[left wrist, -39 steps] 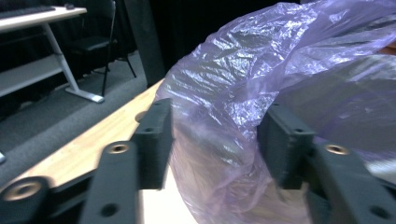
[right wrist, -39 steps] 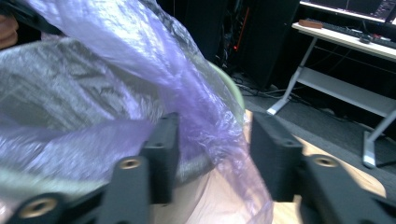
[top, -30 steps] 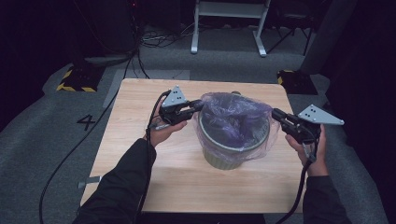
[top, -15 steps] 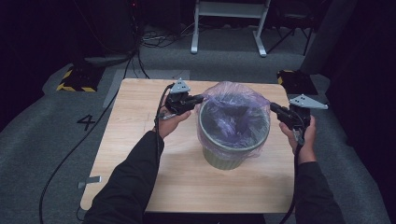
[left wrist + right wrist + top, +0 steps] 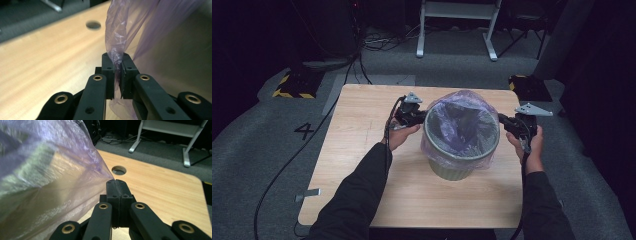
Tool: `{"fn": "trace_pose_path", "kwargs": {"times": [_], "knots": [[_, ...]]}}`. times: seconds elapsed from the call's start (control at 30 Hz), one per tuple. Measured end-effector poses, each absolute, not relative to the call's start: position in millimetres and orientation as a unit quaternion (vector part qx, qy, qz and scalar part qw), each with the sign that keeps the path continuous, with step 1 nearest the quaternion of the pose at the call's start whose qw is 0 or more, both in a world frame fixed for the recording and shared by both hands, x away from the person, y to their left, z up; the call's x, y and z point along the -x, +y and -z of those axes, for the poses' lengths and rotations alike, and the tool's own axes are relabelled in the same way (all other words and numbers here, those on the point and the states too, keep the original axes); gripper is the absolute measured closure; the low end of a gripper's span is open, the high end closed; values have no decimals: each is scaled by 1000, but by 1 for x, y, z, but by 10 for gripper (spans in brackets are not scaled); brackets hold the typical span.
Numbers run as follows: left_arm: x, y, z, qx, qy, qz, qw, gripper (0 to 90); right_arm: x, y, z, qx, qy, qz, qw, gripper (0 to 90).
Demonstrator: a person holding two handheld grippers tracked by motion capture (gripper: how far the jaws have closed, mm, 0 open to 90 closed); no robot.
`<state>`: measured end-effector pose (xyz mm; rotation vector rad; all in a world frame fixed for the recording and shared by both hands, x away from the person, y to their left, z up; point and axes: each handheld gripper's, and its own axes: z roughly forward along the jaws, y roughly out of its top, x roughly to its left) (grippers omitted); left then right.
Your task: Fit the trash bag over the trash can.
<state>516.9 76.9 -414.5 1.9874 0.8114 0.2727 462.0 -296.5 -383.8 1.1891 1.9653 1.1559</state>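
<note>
Wooden table (image 5: 362, 165) on grey carpet, green bin (image 5: 452, 167) at its middle, purple bag (image 5: 462, 122) draped over the rim, left gripper (image 5: 422, 116) and right gripper (image 5: 503, 120) on opposite sides, each clamped on the bag's edge.

A grey carpet floor (image 5: 272, 150) surrounds the wooden desk (image 5: 362, 120). A white metal frame (image 5: 457, 25) stands at the far side. The room is dark.

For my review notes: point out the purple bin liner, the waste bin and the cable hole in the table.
purple bin liner (image 5: 115, 37), left gripper view, gathered edge above the jaws.
waste bin (image 5: 451, 172), high view, green outer wall.
cable hole (image 5: 119, 170), right gripper view, its opening.
</note>
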Motion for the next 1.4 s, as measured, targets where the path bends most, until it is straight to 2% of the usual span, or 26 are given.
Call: {"fn": "trace_pose_path", "kwargs": {"times": [0.27, 0.37, 0.43, 0.47, 0.57, 0.73, 0.93, 1.17, 1.27, 1.33, 1.4], "knots": [[-513, 83, 427, -818, 324, -93, 467, 831, -463, -301, 402, -456, 740, -421, 258, 900], [-512, 89, 427, -809, 327, -92, 480, 726, -461, -304, 406, -459, 735, -430, 252, 893], [-511, 94, 424, -800, 334, -98, 488, 660, -458, -308, 405, -460, 727, -441, 255, 848], [-510, 97, 423, -796, 340, -102, 491, 595, -456, -310, 402, -453, 724, -452, 257, 822], [-506, 107, 416, -784, 338, -117, 507, 513, -450, -315, 393, -452, 717, -456, 272, 730], [-500, 121, 406, -771, 337, -133, 524, 428, -444, -323, 373, -445, 697, -484, 285, 555], [-495, 131, 399, -760, 335, -144, 539, 340, -444, -319, 351, -444, 680, -504, 295, 406], [-491, 136, 393, -762, 317, -148, 544, 317, -451, -303, 333, -414, 693, -517, 285, 337], [-491, 133, 393, -768, 310, -148, 540, 347, -459, -293, 332, -394, 721, -504, 265, 314], [-492, 129, 392, -773, 305, -151, 536, 392, -466, -287, 333, -386, 734, -491, 266, 311], [-494, 125, 392, -775, 300, -144, 537, 434, -473, -283, 334, -382, 743, -492, 244, 321]]}}
